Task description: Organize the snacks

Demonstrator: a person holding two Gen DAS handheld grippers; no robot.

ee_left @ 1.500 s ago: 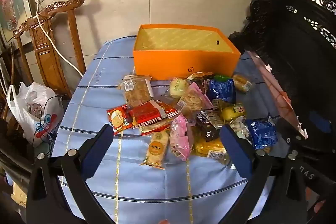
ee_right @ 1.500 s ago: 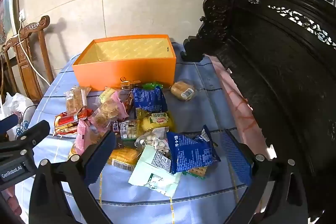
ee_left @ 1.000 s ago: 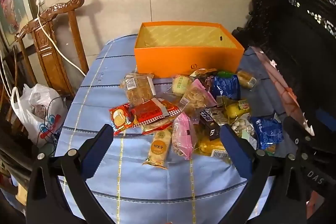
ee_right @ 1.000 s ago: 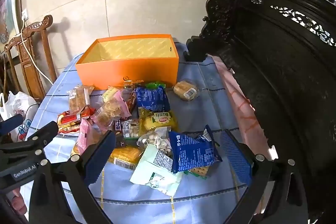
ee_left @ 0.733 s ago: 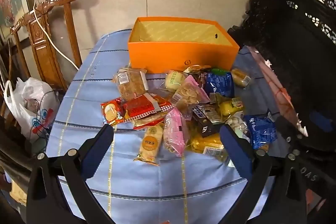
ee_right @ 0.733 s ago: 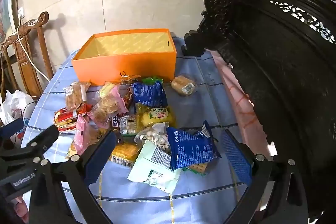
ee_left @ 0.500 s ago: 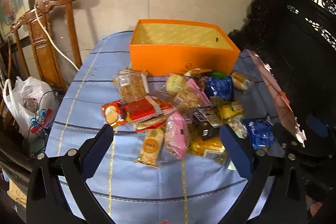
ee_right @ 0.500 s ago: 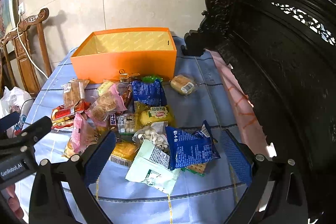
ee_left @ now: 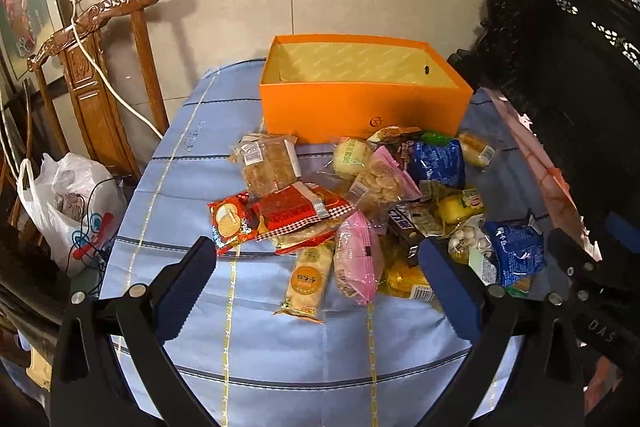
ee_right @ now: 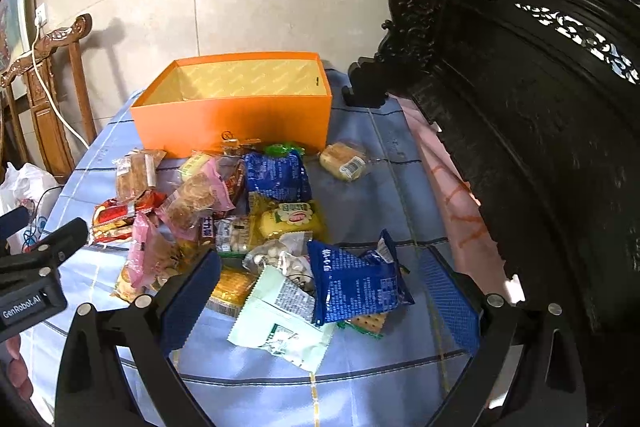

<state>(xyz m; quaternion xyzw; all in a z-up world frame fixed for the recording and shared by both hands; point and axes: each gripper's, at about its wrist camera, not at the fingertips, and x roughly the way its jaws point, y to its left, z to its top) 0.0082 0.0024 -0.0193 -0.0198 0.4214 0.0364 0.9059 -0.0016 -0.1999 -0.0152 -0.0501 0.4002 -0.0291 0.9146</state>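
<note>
An empty orange box [ee_left: 360,107] stands at the far side of the blue-clothed table [ee_left: 280,347]; it also shows in the right wrist view [ee_right: 236,123]. A pile of wrapped snacks [ee_left: 360,203] lies in front of it, with a red packet [ee_left: 288,213], a pink packet [ee_left: 356,259] and a beige biscuit pack [ee_left: 308,277]. My left gripper [ee_left: 320,287] is open and empty, above the near edge of the pile. My right gripper [ee_right: 320,295] is open and empty, around a blue packet [ee_right: 352,283] and a pale green packet [ee_right: 280,331] without touching them.
A carved wooden chair [ee_left: 100,75] with a white cable stands at the left, a white plastic bag [ee_left: 68,203] below it. Dark carved furniture [ee_right: 540,107] runs along the right edge of the table. A wrapped bun [ee_right: 344,159] lies apart, right of the pile.
Both grippers have shifted slightly over the table, staying open and empty. The snacks and box have not moved.
</note>
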